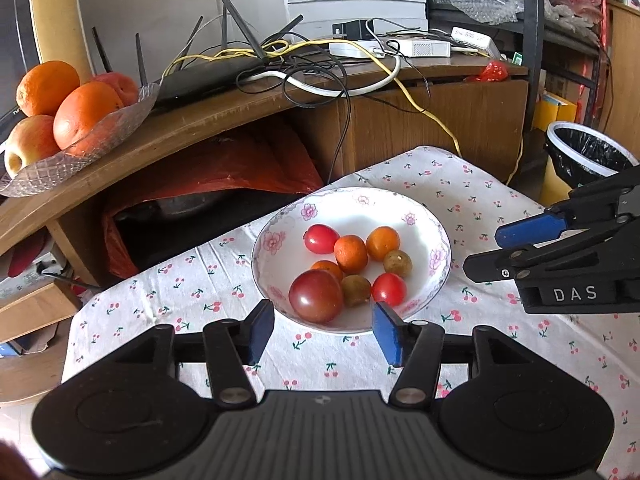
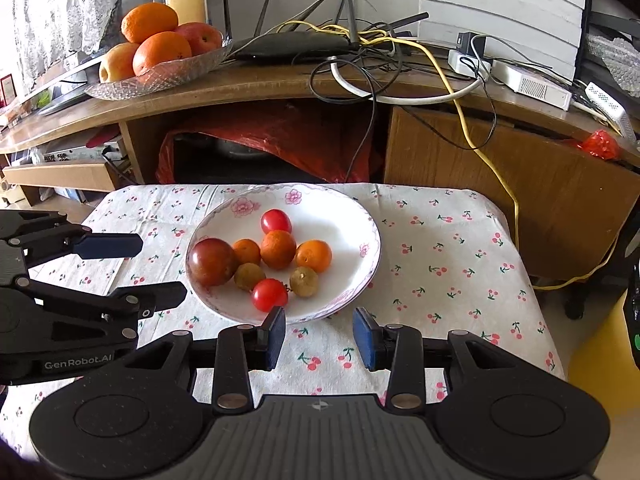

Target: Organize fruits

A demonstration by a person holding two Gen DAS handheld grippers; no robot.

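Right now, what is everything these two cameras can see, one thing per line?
Floral bowl: one, white, on the cherry-print cloth.
Large tomato: one, dark red, bowl's left side.
Cherry tomatoes: two, red, in the bowl.
Small citrus: three, orange, bowl's middle.
Brownish fruits: two, olive-brown, in the bowl.
Glass dish: one, clear, on the wooden shelf, holding oranges and apples.
Router: one, black, amid cables.
Bin: one, black liner.
Left gripper: open, empty.
Right gripper: open, empty.

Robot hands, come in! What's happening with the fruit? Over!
Left gripper open, empty. Right gripper open, empty. Small fruits sit in flowered bowl, untouched. Nothing blocking.
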